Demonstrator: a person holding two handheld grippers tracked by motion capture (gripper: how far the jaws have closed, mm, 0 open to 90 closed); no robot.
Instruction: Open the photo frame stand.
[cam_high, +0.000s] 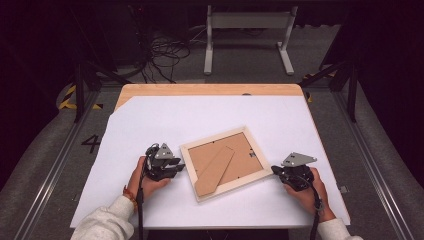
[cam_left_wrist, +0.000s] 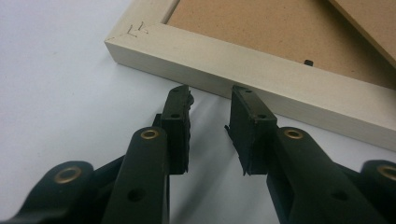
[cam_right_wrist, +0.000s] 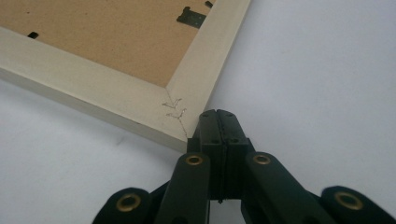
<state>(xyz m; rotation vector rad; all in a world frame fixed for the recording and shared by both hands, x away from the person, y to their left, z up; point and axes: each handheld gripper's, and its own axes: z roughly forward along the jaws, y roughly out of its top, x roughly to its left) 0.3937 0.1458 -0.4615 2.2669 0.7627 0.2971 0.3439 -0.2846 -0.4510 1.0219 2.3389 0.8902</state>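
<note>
A pale wooden picture frame (cam_high: 226, 162) lies face down on the white-covered tabletop (cam_high: 150, 120), turned at a slant to the table's edges, a little toward the person's side of the middle. Its brown fibreboard backing (cam_high: 245, 152) faces up, and a long brown easel stand (cam_high: 214, 171) lies across that backing, running from near the frame's centre toward its near corner.

The left tongs (cam_high: 179, 166) sit at the frame's left side, held in the person's left hand (cam_high: 145, 181), which comes up from the bottom edge in a light knitted sleeve (cam_high: 107, 224). In the left gripper view the left tongs (cam_left_wrist: 211, 100) are released: the two black jaws stand apart with white tabletop showing between them, and their tips come right up to the outer wall of the picture frame (cam_left_wrist: 261, 70) near one of its corners. Whether the tips actually touch the wood cannot be told. A small black retaining tab (cam_left_wrist: 307, 61) shows on the backing just inside the rail.

The right tongs (cam_high: 275, 171) lie at the frame's right corner, held in the right hand (cam_high: 307, 192). In the right gripper view the right tongs (cam_right_wrist: 218, 116) are clenched, jaws pressed flat against each other with nothing between them, their tips just beside the mitred corner of the picture frame (cam_right_wrist: 140, 100), where V-shaped staples mark the joint. A black hanger clip (cam_right_wrist: 191, 17) sits on the far rail.
</note>
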